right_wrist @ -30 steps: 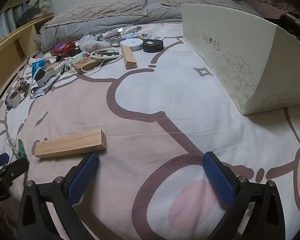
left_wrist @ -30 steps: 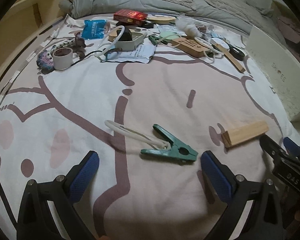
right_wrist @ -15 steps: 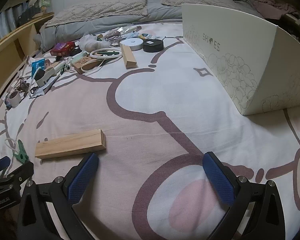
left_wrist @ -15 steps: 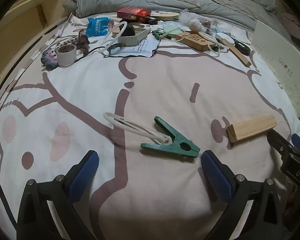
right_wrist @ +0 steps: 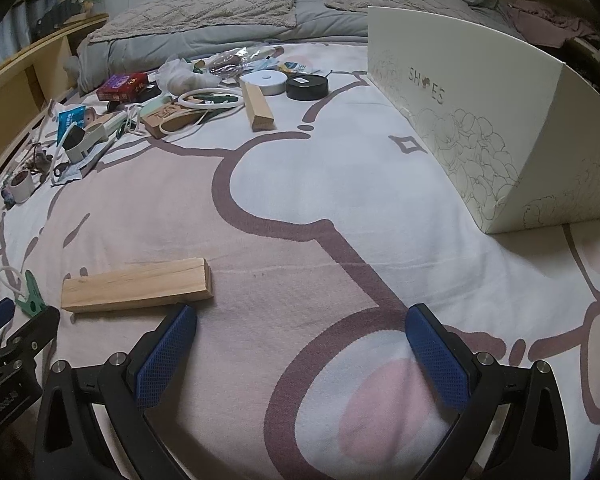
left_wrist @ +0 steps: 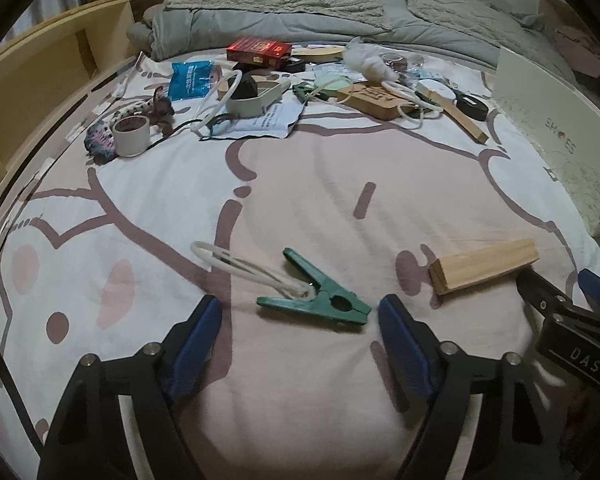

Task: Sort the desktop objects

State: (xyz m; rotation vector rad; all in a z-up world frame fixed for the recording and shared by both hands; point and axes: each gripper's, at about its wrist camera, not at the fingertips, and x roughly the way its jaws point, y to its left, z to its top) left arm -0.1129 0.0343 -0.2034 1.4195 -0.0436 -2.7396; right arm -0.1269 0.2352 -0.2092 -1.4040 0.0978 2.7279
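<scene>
The green clip (left_wrist: 314, 300), with a white cord loop (left_wrist: 236, 262) tied through it, lies flat on the bed sheet (left_wrist: 340, 184) just ahead of the left tongs (left_wrist: 300, 330), whose jaws are closing with nothing yet pressed between them. A wooden block (left_wrist: 484, 266) is seen just beside, near the right tongs (right_wrist: 300, 344), which are spread wide and empty. Little sorting appears done: most objects are still heaped at the far end, and the shoe box (right_wrist: 480, 128) stands apart.
</scene>
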